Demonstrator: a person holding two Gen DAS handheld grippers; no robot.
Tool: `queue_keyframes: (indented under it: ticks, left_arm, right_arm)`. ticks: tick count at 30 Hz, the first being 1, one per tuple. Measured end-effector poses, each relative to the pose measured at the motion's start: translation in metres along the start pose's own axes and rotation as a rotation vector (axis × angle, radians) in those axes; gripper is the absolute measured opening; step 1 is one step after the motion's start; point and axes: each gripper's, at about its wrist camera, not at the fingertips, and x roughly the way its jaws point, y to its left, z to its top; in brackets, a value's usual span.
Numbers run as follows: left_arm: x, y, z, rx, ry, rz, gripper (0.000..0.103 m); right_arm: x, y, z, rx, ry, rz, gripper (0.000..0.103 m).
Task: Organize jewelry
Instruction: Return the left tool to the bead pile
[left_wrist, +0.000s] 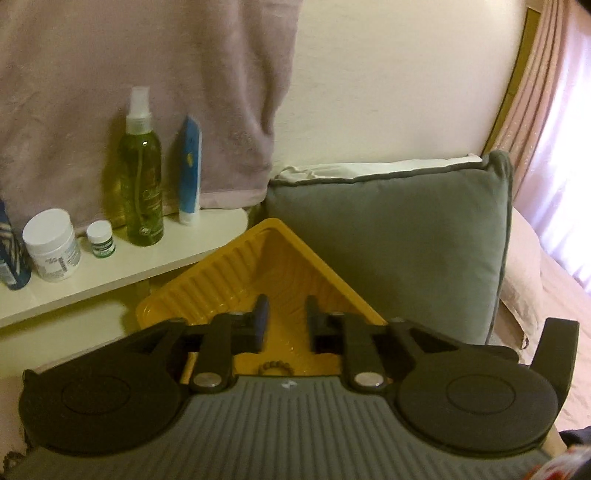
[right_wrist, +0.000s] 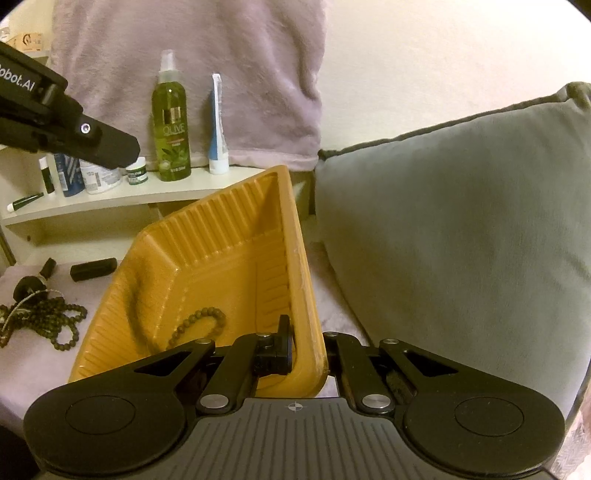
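Right claw (right_wrist: 308, 347): clamped on the near right rim of the yellow tray (right_wrist: 207, 254), one finger inside the wall, the other outside and largely hidden behind it. Tray tilted, right side raised, ribbed walls visible.

Bead bracelet (right_wrist: 199, 325): lying inside the tray on its floor, toward the near end (a short arc of the same beads also seen in the left wrist view (left_wrist: 275, 367), just ahead of the claw body).

Left claw (left_wrist: 286, 319): fingers parted, nothing between them, poised over the tray's interior (left_wrist: 236, 280). Also seen from the right wrist view as a black body entering at upper left (right_wrist: 74, 129).

Long bead necklace (right_wrist: 48, 321): heaped outside the tray, to its left, on the pale pink cloth (right_wrist: 29, 369). Small black case (right_wrist: 94, 269) lying near it, apart from the tray.

Behind: white shelf (right_wrist: 122, 195) carrying a green spray bottle (right_wrist: 171, 122), a blue-and-white tube (right_wrist: 218, 129), a white jar (left_wrist: 51, 245) and a small green-labelled jar (left_wrist: 100, 240). Mauve towel (right_wrist: 192, 55) hanging behind the shelf. Grey cushion (right_wrist: 461, 229) standing to the right of the tray, just beside it (contact not determinable).
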Motion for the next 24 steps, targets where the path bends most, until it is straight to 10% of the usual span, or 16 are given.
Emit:
queue_keyframes:
  ticks: [24]
  left_arm:
    - [-0.116,0.154,-0.104,-0.248,-0.034,0.551,0.036]
  right_arm:
    - [0.001,-0.001,-0.001,-0.016,0.003,-0.003,0.005]
